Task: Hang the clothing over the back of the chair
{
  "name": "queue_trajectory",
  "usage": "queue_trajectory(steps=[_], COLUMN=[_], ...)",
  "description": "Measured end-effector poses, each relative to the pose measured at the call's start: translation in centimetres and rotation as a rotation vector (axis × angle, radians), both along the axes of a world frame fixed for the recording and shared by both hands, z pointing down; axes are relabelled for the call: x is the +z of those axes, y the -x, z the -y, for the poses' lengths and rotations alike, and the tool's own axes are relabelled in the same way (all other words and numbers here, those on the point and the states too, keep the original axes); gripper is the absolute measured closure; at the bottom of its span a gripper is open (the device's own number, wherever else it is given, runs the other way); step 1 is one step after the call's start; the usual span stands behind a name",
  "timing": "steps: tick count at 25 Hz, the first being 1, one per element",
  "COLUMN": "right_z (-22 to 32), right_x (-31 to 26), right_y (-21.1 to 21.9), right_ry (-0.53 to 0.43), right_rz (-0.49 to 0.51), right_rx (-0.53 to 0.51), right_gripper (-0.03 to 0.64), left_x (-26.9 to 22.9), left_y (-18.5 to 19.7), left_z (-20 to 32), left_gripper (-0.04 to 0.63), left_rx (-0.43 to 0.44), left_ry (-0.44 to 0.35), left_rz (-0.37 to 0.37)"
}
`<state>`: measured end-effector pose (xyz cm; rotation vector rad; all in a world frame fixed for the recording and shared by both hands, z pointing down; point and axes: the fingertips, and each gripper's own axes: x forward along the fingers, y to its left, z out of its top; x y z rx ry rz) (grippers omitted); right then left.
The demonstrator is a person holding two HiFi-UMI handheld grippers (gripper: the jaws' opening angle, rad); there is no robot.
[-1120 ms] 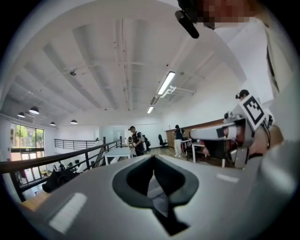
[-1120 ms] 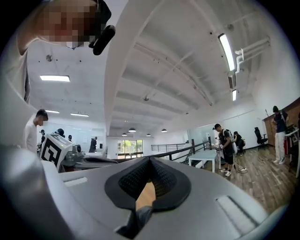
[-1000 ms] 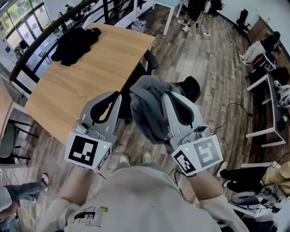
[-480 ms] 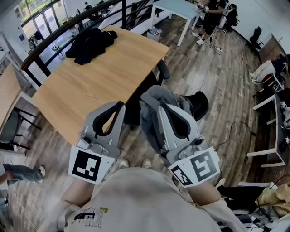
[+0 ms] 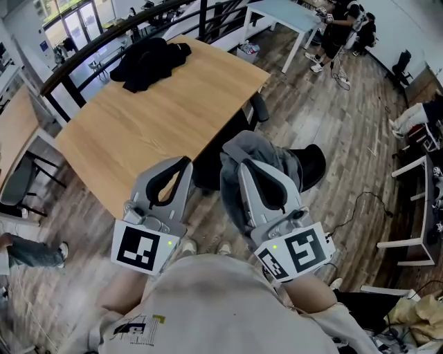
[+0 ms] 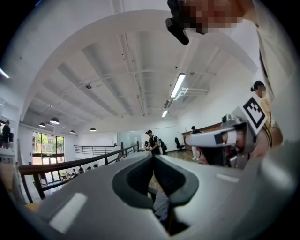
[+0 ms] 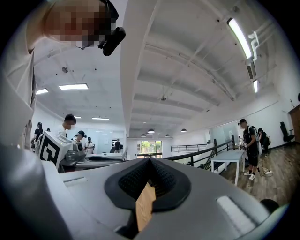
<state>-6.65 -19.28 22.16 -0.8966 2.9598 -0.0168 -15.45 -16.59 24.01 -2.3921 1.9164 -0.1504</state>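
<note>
A grey garment (image 5: 259,148) lies draped over a black office chair (image 5: 313,164) at the near corner of the wooden table (image 5: 159,117). My right gripper (image 5: 242,166) is held level in front of the garment, jaws shut with nothing between them (image 7: 150,160); the table's wood shows through the gap behind the tips. My left gripper (image 5: 185,160) stands beside it over the table's edge, also shut and empty (image 6: 153,157). A black garment (image 5: 149,59) lies bunched at the table's far end.
A dark railing (image 5: 83,52) runs behind the table. A white table (image 5: 287,15) and standing people (image 5: 339,28) are at the back. Desks (image 5: 415,173) line the right side and a cable (image 5: 360,200) trails on the wood floor. My shoes (image 5: 190,245) show below.
Both grippers have drifted slightly sideways and stayed shut. The head view has swung, so the table, chair and grey garment now sit further right in the picture.
</note>
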Motion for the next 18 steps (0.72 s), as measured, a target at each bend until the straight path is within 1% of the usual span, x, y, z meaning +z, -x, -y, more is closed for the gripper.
queue_trajectory(steps=[6, 12, 15, 18], right_z=[0.3, 0.6, 0.9, 1.0], right_x=[0.2, 0.1, -0.1, 0.0], right_y=[0.1, -0.3, -0.3, 0.1], right_ry=[0.006, 0.015, -0.01, -0.015], right_rz=[-0.001, -0.003, -0.022, -0.028], right_rx=[-0.002, 0.001, 0.013, 0.008], right_gripper=[0.617, 0.617, 0.617, 0.617], left_x=[0.2, 0.3, 0.2, 0.0], left_y=[-0.1, -0.4, -0.4, -0.3], left_z=[0.3, 0.8, 1.2, 1.2], left_gripper=[0.594, 0.594, 0.594, 0.594], left_rx=[0.004, 0.011, 0.008, 0.005], left_ry=[0.006, 0.016, 0.009, 0.006], left_rz=[-0.006, 0.009, -0.009, -0.022])
